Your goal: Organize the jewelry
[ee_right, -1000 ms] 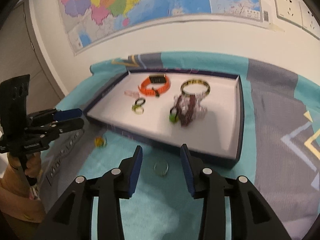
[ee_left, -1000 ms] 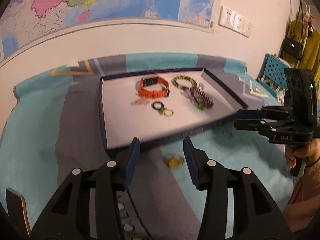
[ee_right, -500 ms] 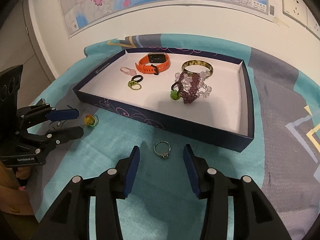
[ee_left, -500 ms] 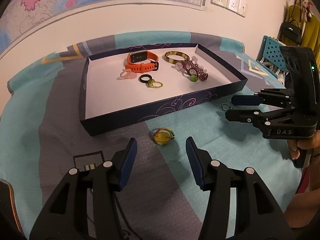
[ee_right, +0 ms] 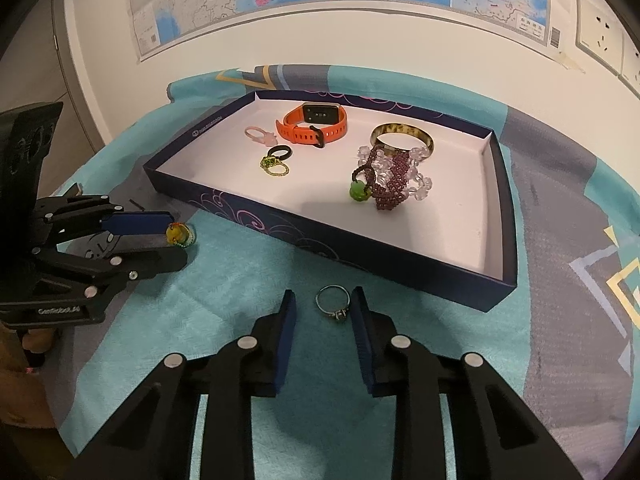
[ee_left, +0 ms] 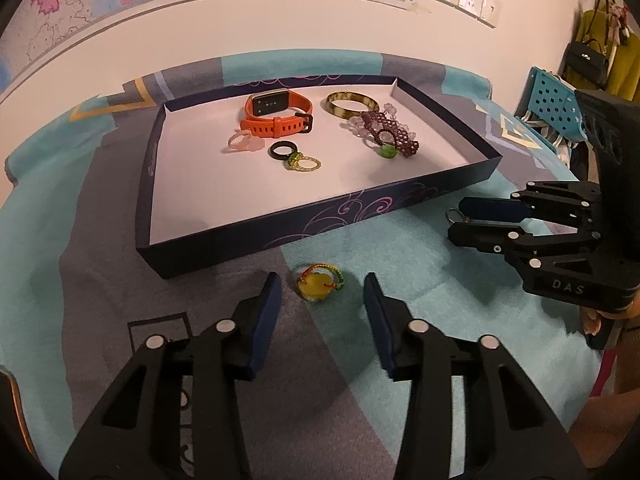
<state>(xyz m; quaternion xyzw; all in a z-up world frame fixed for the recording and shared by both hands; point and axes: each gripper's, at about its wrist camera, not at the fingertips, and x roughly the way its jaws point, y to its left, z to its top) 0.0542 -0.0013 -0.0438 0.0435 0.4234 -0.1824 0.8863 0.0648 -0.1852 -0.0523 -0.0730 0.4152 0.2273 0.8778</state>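
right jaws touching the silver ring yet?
Apart. Right wrist view: the silver ring lies on the cloth between the open right gripper jaws, teal visible either side.

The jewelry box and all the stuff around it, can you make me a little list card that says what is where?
box: dark blue shallow cardboard tray, white inside, on the teal and grey cloth
in box: orange rubber watch, tortoiseshell bangle, purple beaded bracelet, black ring
outside box: yellow stone ring, silver metal ring
left gripper: open, around yellow stone ring
right gripper: open, around silver metal ring
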